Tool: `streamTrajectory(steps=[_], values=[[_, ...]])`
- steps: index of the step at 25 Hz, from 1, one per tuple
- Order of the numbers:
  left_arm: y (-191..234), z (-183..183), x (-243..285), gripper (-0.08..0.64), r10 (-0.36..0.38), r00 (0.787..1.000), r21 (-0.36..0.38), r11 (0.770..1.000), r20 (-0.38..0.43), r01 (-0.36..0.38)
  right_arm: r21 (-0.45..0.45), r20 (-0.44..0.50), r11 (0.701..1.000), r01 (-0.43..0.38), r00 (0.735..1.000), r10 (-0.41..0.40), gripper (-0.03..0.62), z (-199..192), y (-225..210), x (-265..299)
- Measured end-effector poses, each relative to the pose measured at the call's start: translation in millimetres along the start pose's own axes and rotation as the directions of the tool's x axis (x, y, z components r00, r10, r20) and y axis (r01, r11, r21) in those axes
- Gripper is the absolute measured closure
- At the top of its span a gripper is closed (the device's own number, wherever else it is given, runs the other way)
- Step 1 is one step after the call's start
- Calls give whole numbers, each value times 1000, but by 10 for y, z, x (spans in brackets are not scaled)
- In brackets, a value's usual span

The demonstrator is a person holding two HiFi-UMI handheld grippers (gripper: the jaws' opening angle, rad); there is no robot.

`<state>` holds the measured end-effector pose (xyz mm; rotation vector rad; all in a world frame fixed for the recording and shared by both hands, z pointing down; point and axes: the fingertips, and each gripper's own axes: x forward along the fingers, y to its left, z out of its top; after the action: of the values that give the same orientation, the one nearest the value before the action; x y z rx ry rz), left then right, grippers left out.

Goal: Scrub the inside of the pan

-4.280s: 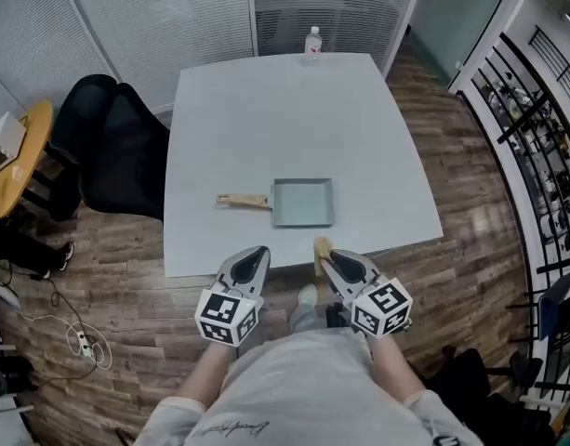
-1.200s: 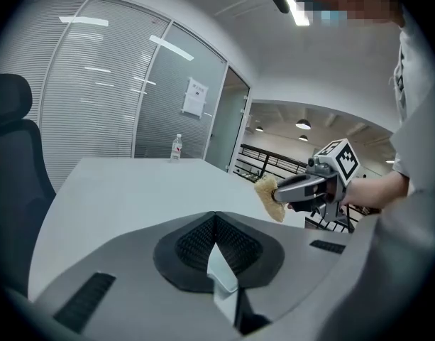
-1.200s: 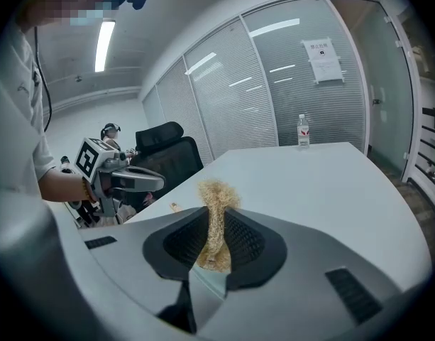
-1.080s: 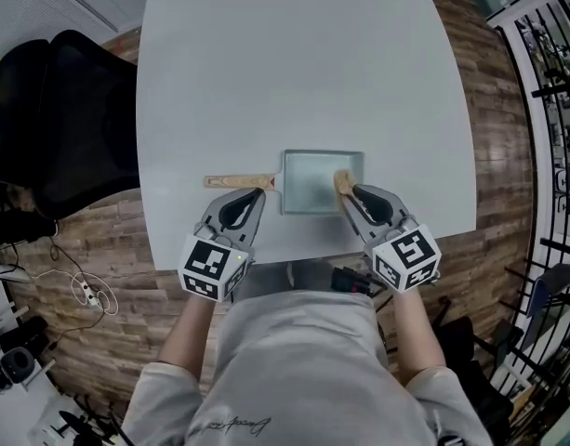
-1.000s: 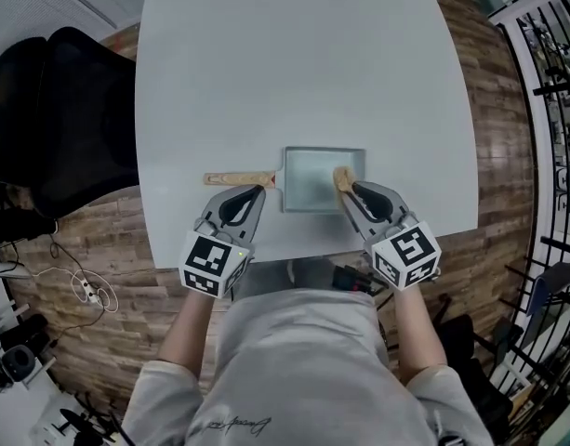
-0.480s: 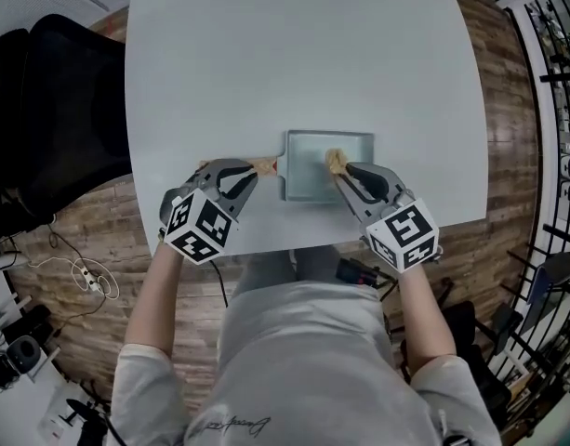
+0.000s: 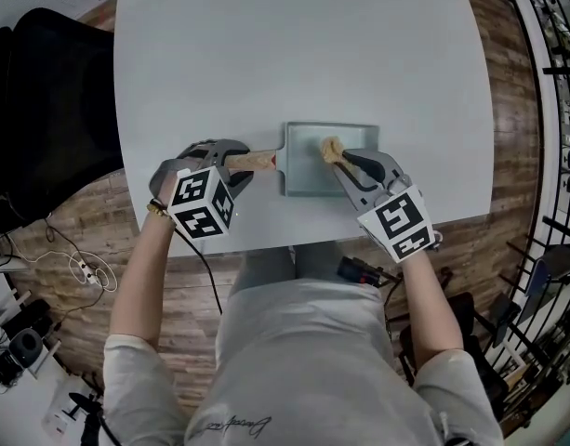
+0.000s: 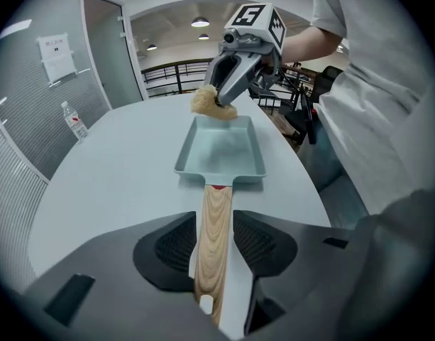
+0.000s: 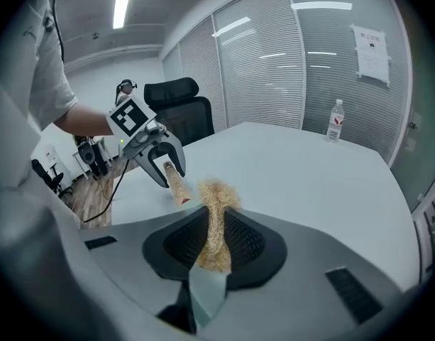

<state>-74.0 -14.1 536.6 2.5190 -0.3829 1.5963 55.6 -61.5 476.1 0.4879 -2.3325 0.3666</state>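
The pan [image 7: 308, 170] — a shallow, pale blue-green rectangle with a light wooden handle [image 7: 255, 161] — lay near the front edge of the white table [image 7: 294, 54]. The right gripper [image 7: 343, 159] pinched a tan fibrous scrubber [image 7: 329, 147] over its inside. The left gripper [image 7: 231, 159], a second earlier short of the handle, now straddled it, jaws just spread, not pressing.

Head cam: high, steeply down on desk [image 7: 303, 45]; left tongs [image 8: 213, 244] cam & right tongs [image 9: 216, 236] cam: close, low, facing each other; all share pan [image 7: 303, 170].
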Motion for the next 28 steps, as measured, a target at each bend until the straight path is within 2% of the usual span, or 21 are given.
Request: streamTrajectory(steps=[7,11,18,22,28], values=[[-27,-95,164,397,-65,995,45,997,-81,68,-162,-133,986,-22,991,1,512,-57,-25,283],[-51,-135,152,408,-85,991,54,994,-106,91,-294,-231,954,-58,973,-12,512,-100,36,542],[-56,-95,153,411,-98,987,67,992,-125,107,-442,-366,890,-114,929,-63,512,-260,12,905],[-60,-89,168,411,-95,987,69,992,-128,105,-463,-412,873,-155,910,-56,514,-364,30,1024],[-54,-82,146,411,-100,984,5,995,-150,102,-380,-473,896,-228,881,23,517,-422,105,993]])
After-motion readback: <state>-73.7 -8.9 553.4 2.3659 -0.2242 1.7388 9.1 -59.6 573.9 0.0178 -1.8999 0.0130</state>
